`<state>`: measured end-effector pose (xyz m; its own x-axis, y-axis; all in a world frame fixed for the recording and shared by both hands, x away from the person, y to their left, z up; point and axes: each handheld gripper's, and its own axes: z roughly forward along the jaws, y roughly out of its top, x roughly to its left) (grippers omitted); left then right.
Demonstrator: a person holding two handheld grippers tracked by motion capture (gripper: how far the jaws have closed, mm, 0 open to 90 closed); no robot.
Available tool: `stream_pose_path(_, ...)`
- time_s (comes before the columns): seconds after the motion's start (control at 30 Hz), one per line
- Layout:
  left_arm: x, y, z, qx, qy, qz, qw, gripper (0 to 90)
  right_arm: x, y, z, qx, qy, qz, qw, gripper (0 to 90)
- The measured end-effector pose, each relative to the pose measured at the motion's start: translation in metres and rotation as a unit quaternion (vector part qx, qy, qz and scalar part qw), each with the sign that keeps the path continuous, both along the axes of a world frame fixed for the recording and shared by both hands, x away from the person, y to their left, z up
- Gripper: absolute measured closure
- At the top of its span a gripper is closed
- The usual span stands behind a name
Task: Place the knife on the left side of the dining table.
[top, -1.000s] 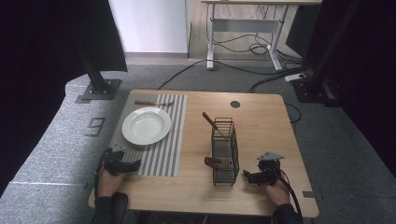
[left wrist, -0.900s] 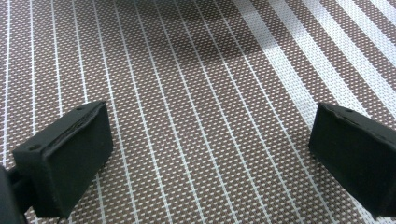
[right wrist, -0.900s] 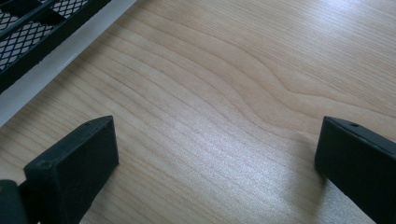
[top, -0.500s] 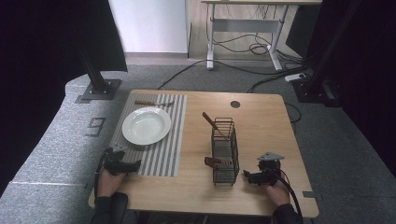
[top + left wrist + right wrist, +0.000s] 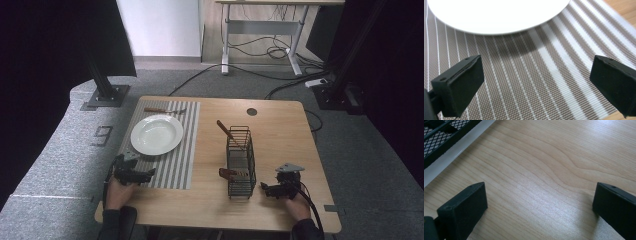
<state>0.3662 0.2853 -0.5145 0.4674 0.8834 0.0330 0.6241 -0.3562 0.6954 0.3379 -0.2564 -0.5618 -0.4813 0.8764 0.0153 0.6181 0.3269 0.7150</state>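
White plate (image 5: 156, 134) on striped placemat (image 5: 181, 150) — wire basket (image 5: 240, 162) stands right of it.

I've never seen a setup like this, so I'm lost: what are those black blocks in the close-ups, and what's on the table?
A person holds a two-jaw tool in each hand. The high view looks down on the table: left gripper, right gripper. Each close-up comes from a camera riding on one gripper; the black blocks are its jaws, wide open, holding nothing. The left one looks at a white plate on a striped mat; the right one hangs over bare wood beside a black wire basket with wooden-handled utensils.
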Motion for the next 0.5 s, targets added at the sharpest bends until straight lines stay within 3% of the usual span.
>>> stream_pose_path(0.5,0.006,-0.029,0.037,-0.004,-0.028,-0.036,0.9989,0.0,0.0,0.0,0.0,0.0,0.0,0.0,1.0,0.0)
